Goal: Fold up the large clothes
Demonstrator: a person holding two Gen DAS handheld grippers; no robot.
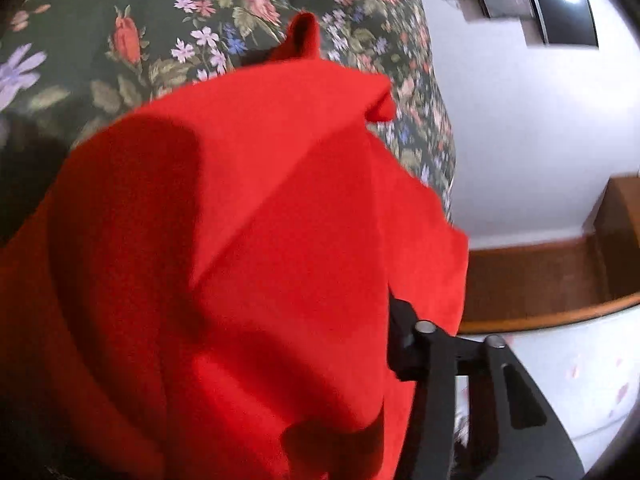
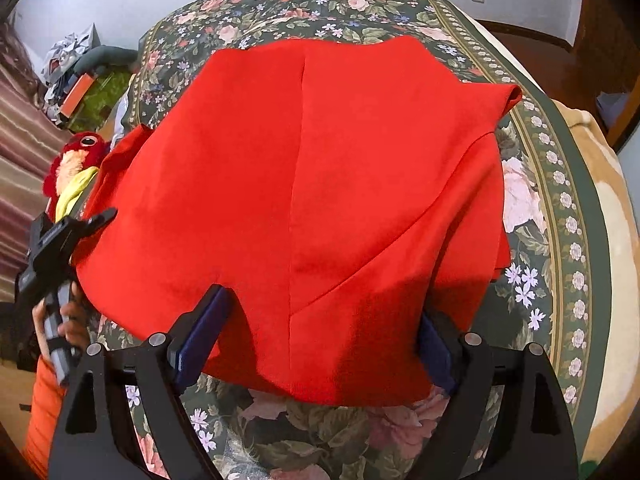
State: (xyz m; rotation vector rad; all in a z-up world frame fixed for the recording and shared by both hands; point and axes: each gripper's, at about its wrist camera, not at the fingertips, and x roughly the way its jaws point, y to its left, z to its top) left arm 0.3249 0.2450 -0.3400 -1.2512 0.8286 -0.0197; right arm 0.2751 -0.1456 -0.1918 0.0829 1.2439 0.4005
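Right wrist view: the red garment (image 2: 312, 184) lies spread on the flowery bedspread (image 2: 560, 216) that covers the bed. The right claw (image 2: 316, 344) is spread wide. Its two blue pads (image 2: 202, 332) sit at 7 and 5 o'clock, one on each side of the near edge of the cloth, and they are not pinching it. At 9 o'clock the left claw (image 2: 86, 226) meets the left edge of the garment, held by a hand (image 2: 60, 320). A red stuffed toy (image 2: 76, 164) lies just past it at 10 o'clock.

Left wrist view: the red cloth (image 1: 240, 260) fills most of the picture and hides the left claw's tips, so I cannot tell if it is pinching. The bedspread (image 1: 120, 40) shows at 11 o'clock.
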